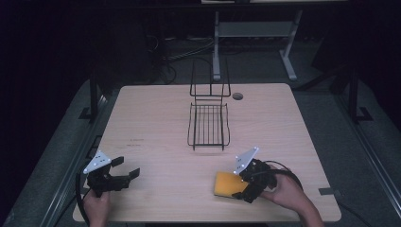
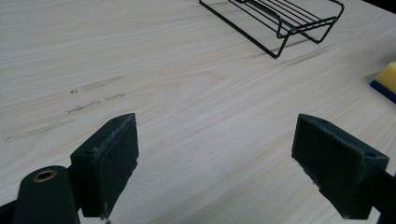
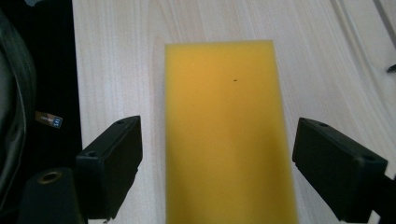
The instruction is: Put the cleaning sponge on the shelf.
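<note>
A yellow sponge lies flat near the table's front edge, right of centre. My right gripper hovers over its right end, open. In the right gripper view the sponge runs lengthwise between the two jaws, with a gap on each side, and my right gripper touches nothing. My left gripper rests low at the front left, open and empty. In the left gripper view my left gripper faces bare wood, and the sponge's corner, yellow over a blue layer, shows at the right edge.
A black wire rack with a tall back loop stands at the table's middle, also seen as a rack far ahead of the left gripper. A round cable hole lies behind it. The table edge drops to dark floor beside the sponge.
</note>
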